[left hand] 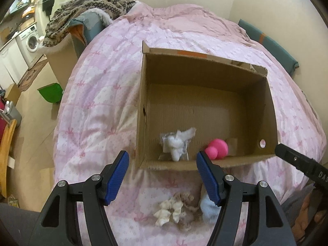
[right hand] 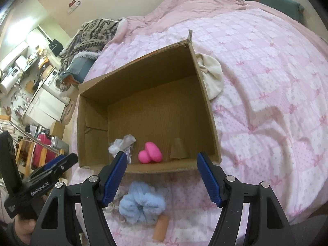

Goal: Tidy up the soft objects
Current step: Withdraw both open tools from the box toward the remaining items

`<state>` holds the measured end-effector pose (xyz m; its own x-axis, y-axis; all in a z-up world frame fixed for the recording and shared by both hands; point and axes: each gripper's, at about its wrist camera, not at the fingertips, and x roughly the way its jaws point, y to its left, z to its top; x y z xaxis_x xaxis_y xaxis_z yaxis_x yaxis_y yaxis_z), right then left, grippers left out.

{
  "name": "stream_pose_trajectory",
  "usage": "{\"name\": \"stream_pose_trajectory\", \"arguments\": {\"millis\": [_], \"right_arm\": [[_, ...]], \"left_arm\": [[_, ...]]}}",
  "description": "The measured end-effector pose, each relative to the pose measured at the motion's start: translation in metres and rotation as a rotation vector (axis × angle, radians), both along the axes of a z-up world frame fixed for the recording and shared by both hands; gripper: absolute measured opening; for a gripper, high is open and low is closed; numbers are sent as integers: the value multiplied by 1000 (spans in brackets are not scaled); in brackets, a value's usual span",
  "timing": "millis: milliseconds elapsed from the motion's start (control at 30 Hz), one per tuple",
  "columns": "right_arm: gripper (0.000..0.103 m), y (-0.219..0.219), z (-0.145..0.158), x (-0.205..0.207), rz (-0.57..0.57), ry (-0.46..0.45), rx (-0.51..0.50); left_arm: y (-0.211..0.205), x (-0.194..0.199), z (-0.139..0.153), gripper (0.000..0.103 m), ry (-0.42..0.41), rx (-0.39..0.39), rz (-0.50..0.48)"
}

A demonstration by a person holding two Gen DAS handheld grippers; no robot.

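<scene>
The bed cover (left hand: 106, 94) is pink and white, in squares, with little pink bows and tiny dots. The box (left hand: 205, 78) on it is brown cardboard, with an orange strip on its far edge. Inside lie a bright pink toy (left hand: 217, 148) and a white fluffy thing (left hand: 176, 145). In front of the box are a cream and tan scrunchie (left hand: 174, 207) and a light blue fluffy scrunchie (right hand: 141, 205). A cream cloth (right hand: 212, 78) sits beside the box. Each tool is black with dark blue fingers (left hand: 117, 176). A blanket (left hand: 90, 8) at the far end is tan with dark zigzag stripes. A green bin (left hand: 51, 92) stands on the floor.
</scene>
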<state>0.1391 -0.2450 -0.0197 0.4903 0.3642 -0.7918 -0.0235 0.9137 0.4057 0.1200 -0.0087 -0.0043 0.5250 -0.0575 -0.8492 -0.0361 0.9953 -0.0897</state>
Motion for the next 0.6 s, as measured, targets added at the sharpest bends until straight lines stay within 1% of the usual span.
{"name": "stream_pose_trajectory", "arguments": {"millis": [233, 400, 600], "right_arm": [[75, 3, -5, -17, 0, 23, 13], [75, 9, -7, -27, 20, 36, 4], [75, 14, -11, -40, 39, 49, 1]], "left_arm": [[-5, -17, -3, 65, 21, -4, -12], [-7, -31, -6, 65, 32, -8, -17], [-3, -42, -11, 65, 59, -26, 0]]}}
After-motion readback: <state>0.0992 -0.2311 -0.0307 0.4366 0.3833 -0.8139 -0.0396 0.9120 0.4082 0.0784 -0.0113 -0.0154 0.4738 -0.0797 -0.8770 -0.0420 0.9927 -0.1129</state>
